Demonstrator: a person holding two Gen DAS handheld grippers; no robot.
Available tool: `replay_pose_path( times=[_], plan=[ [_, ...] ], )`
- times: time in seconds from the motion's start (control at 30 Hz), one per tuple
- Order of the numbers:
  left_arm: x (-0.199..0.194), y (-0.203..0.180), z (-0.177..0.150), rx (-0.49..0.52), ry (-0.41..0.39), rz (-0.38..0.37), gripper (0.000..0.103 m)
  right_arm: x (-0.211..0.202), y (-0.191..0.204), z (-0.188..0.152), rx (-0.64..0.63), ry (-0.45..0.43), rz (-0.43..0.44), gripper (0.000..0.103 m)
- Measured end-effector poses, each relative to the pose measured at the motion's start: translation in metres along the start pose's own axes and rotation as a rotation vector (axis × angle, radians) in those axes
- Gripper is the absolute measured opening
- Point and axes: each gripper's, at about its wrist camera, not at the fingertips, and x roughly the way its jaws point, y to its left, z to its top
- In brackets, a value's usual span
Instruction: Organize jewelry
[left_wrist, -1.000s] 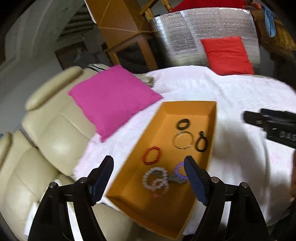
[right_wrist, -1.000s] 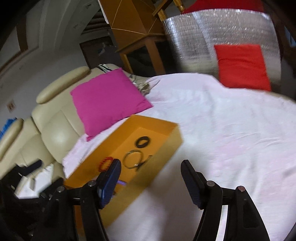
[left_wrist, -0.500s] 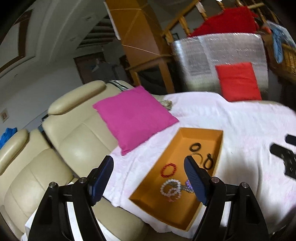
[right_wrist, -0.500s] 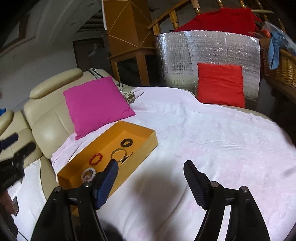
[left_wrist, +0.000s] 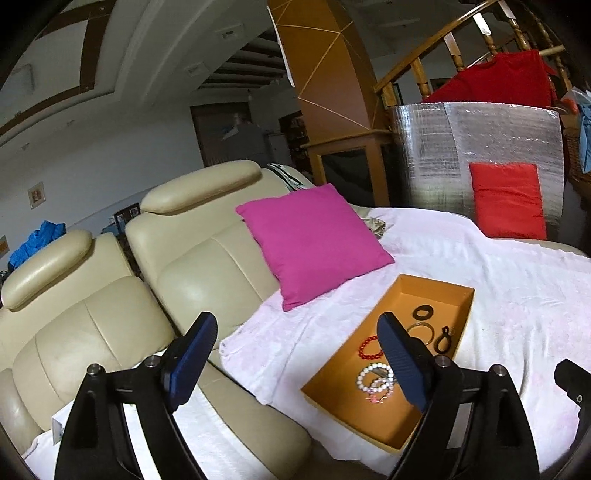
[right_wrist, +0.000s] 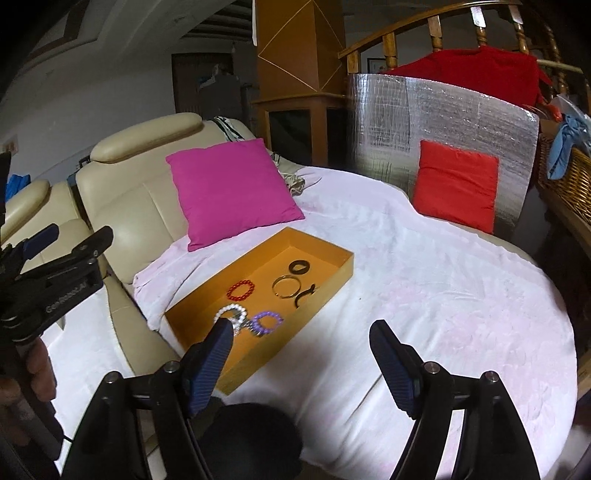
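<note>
Both grippers are hanging spread wide and carrying nothing: the right gripper (right_wrist: 301, 354) over the white cloth (right_wrist: 443, 295) near the tray's front corner, the left gripper (left_wrist: 297, 350) out over the sofa (left_wrist: 110, 314) edge.

The jewelry is all lying inside the orange tray (right_wrist: 328, 291) on the cloth-covered table. Nearest are the white bead bracelet (right_wrist: 231, 312) and the purple bracelet (right_wrist: 266, 321), lying close together; both look light, floppy and likely to roll, so pinching across one side of the loop seems best. Beyond them, the red bracelet (right_wrist: 241, 290) is sitting apart. The gold bangle (right_wrist: 286, 286) looks stiff, thin and slippery, so gripping across its rim would suit it. The black loop (right_wrist: 304, 293) and, farthest, the black ring (right_wrist: 298, 266) look soft and easy to squeeze.

Compared with a second ago, both grippers are drawing back and up: the tray is appearing smaller and farther off, and the left one is swinging away toward the sofa. Behind sit a pink cushion (right_wrist: 229, 188) and a red cushion (right_wrist: 456, 184).
</note>
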Motion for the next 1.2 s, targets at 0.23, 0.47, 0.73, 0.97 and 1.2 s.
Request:
replay_pose_path(
  times=[0.23, 0.47, 0.73, 0.97, 1.2],
  plan=[
    [-0.017, 0.019, 0.002, -0.044, -0.027, 0.020, 0.093, -0.011, 0.005, -0.003, 0.019, 0.006, -0.047, 0.079],
    [-0.029, 0.025, 0.003, -0.044, -0.058, 0.026, 0.094, -0.017, 0.005, 0.000, 0.037, 0.015, -0.038, 0.079],
    [-0.031, 0.027, 0.000, -0.045, -0.058, -0.008, 0.094, -0.012, 0.011, 0.000, 0.027, 0.035, -0.034, 0.079],
    [-0.026, 0.031, 0.000, -0.060, -0.047, -0.029, 0.094, -0.013, 0.017, 0.004, 0.019, 0.038, -0.039, 0.079],
    [-0.026, 0.035, -0.001, -0.066, -0.054, -0.020, 0.094, -0.013, 0.027, 0.007, -0.003, 0.034, -0.033, 0.079]
  ],
)
